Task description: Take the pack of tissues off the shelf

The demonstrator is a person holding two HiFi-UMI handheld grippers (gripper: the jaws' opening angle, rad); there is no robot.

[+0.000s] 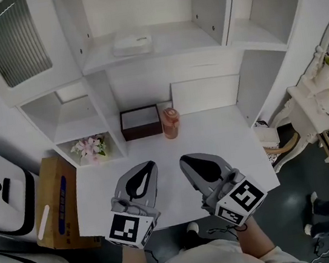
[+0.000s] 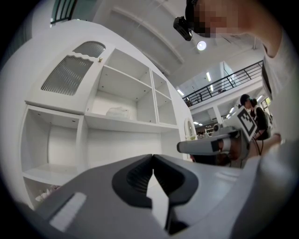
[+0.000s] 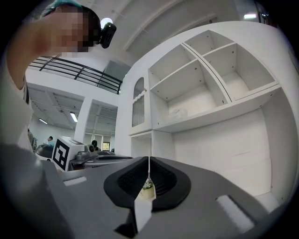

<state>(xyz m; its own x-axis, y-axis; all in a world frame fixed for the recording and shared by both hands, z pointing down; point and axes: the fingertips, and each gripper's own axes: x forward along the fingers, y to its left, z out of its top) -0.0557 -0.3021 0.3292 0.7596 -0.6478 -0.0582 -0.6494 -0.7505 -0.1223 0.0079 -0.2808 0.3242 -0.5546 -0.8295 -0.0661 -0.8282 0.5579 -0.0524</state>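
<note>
The left gripper (image 1: pixel 147 166) has its two grey jaws pressed tip to tip with nothing between them, and the right gripper (image 1: pixel 186 160) is closed the same way, also empty. Both hang side by side, low over the near part of a flat white desk top (image 1: pixel 227 143), their tips leaning in toward each other.

Beyond the tips, at the back of the desk, stand a dark brown open rectangular box (image 1: pixel 140 122) and, just beside it, a reddish lidded jar (image 1: pixel 170 122). Neither is touched.

The flat white soft-wrapped pack of tissues (image 1: pixel 133 43) lies farther off and higher than both of these. It rests flat on the white wooden shelf board (image 1: pixel 188 43) of the wide middle compartment, toward that board's left part and well apart from both pairs of jaws. Its long axis appears to run left to right, along the shelf's front edge, so its short side faces the jaws.

From the left gripper the pack lies up and a little left of where the jaws point; from the right gripper it lies up and to the right. In the head view it sits almost straight ahead of the left tips, so the left gripper looks slightly the nearer. Either would need to rise, reach forward and open before it could close across the short side.
</note>
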